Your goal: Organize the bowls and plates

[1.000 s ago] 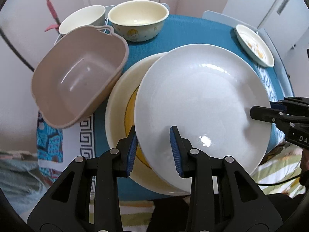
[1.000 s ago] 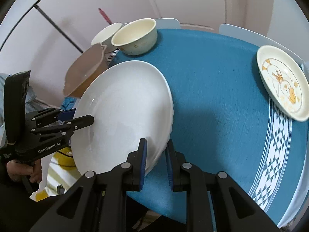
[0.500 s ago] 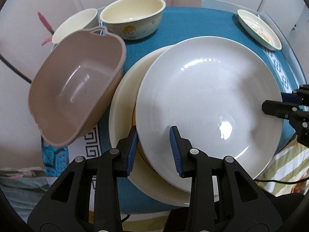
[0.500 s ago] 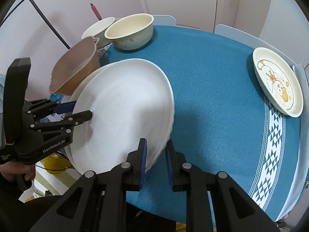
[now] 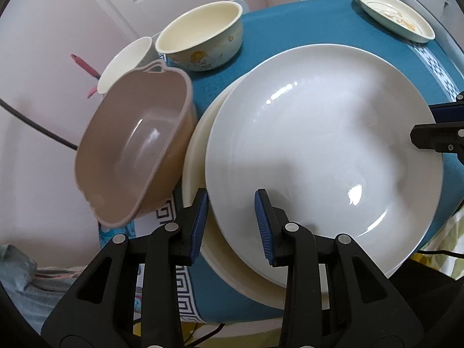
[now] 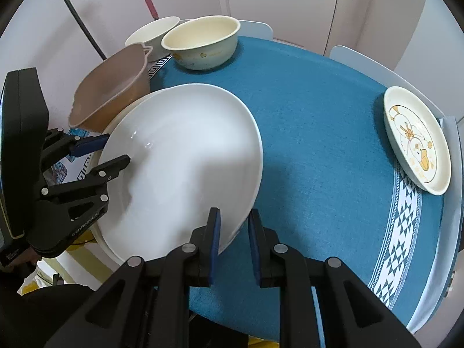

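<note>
A large white plate lies on a bigger cream plate at the near left edge of the blue table; it also shows in the right wrist view. My left gripper is open, its jaws straddling the white plate's near rim. My right gripper is shut on the white plate's opposite rim. A tan plastic tub leans tilted against the cream plate. A cream bowl and a white bowl stand behind it.
A small cartoon-printed plate sits at the far right edge of the blue tablecloth. White chair backs stand behind the table. A black rod leans by the wall at left.
The white plate has come down flatter onto the cream plate and shifted a little toward the tub. Both grippers moved with it; the left jaws stayed open around the rim.
</note>
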`<state>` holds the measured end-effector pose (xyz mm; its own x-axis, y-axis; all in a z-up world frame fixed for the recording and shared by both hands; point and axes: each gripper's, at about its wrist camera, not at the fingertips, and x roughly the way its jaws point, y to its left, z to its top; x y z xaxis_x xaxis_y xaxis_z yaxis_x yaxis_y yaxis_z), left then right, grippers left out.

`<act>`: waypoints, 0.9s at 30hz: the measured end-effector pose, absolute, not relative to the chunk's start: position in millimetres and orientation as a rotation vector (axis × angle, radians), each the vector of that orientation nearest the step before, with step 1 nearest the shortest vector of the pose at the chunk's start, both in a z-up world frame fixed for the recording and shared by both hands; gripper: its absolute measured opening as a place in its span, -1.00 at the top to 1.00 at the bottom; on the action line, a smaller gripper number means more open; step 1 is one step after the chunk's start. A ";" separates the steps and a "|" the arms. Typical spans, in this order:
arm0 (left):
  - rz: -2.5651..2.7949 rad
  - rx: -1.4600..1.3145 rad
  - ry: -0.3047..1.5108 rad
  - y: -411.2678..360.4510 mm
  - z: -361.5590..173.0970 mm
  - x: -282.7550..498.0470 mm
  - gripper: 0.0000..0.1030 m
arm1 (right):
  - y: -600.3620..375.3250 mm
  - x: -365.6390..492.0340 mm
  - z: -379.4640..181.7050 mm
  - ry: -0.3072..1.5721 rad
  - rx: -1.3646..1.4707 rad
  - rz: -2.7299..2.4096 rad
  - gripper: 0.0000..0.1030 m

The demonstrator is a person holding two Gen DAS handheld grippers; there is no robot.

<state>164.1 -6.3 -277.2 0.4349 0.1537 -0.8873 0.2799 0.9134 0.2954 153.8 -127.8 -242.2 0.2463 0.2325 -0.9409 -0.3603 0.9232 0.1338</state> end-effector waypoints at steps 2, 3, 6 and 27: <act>-0.082 0.436 1.127 -5.9 -276.6 163.5 0.42 | -124.6 153.6 -242.3 1.256 -0.138 0.404 0.66; -0.080 0.439 1.128 -6.3 -276.5 163.1 0.42 | -124.0 153.9 -242.5 1.255 -0.149 0.406 0.66; -0.074 0.447 1.129 -7.8 -275.6 163.4 0.41 | -123.7 154.7 -243.2 1.257 -0.153 0.411 0.66; -0.039 0.423 1.092 -2.6 -259.1 147.9 0.41 | -134.8 154.2 -231.2 1.222 -0.088 0.425 0.66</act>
